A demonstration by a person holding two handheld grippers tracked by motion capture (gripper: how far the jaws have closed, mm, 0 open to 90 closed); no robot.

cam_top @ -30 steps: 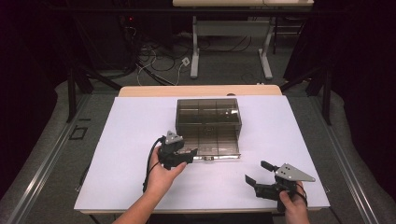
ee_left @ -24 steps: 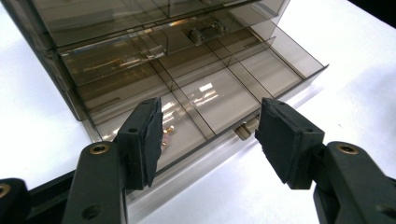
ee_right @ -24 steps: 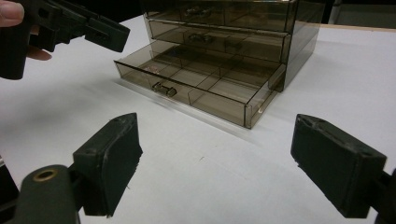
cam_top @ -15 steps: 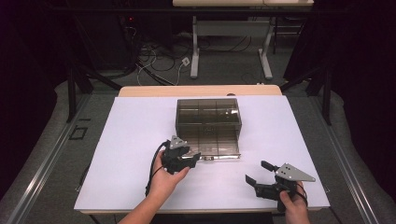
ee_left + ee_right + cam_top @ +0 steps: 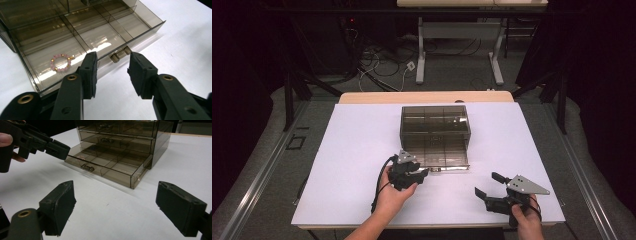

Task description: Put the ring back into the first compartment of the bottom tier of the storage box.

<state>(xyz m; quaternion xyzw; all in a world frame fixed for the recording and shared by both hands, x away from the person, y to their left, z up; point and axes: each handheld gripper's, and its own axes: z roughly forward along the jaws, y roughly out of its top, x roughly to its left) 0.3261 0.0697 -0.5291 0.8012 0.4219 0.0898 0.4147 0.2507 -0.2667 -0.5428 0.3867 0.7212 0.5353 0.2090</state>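
Drawer (image 5: 82,37) stands pulled out, near side of the organiser (image 5: 435,125); light, rigid, slick plastic; take its small handle (image 5: 120,53); your left gripper's (image 5: 112,68) jaws, just closing, straddle it untouched; right gripper (image 5: 115,207) spread wide.

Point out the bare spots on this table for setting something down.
Bare white table left of the drawer box, right of it, and between the two grippers. Crowded at the open drawer, where the left gripper, jaws just closing, sits by the handle.
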